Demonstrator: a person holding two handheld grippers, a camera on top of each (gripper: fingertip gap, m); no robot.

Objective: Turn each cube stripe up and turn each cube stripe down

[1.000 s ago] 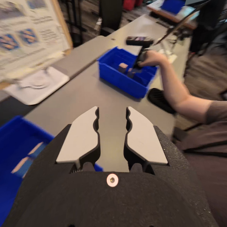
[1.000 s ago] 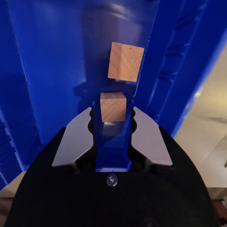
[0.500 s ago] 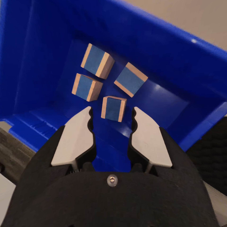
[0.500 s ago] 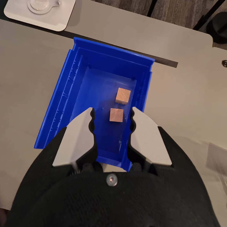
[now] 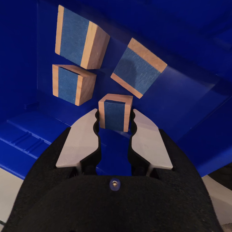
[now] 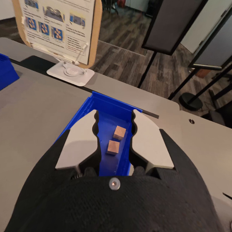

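Left gripper: the black two-finger left gripper with pale grey finger plates (image 5: 114, 113) reaches down into a deep blue plastic bin (image 5: 163, 18); its jaws stand apart on either side of a small wooden cube with a blue tape stripe (image 5: 114, 113).
Grip: the fingertips (image 5: 135, 113) sit right against the cube's sides, but from here I cannot tell whether they are pressing on it or only flanking it.
Striped cubes: three more wooden cubes with blue stripes lie on the bin floor beyond it, all stripe up: one at far left (image 5: 76, 37), one just below that (image 5: 70, 85), one tilted to the right (image 5: 138, 70). The two left ones nearly touch at a corner.
Right gripper: the matching black and grey right gripper (image 6: 114, 113) hangs open and empty above a second blue plastic bin (image 6: 113, 101).
Plain cubes: two wooden cubes showing bare wood on top (image 6: 119, 132) (image 6: 113, 146) lie near each other by that bin's right wall.
Table: a grey tabletop (image 6: 37, 106) carries the bin.
Sign: a tan-edged instruction board on a white stand (image 6: 60, 30) sits at the table's far edge.
Other bin: the corner of another blue container (image 6: 6, 72) shows at far left.
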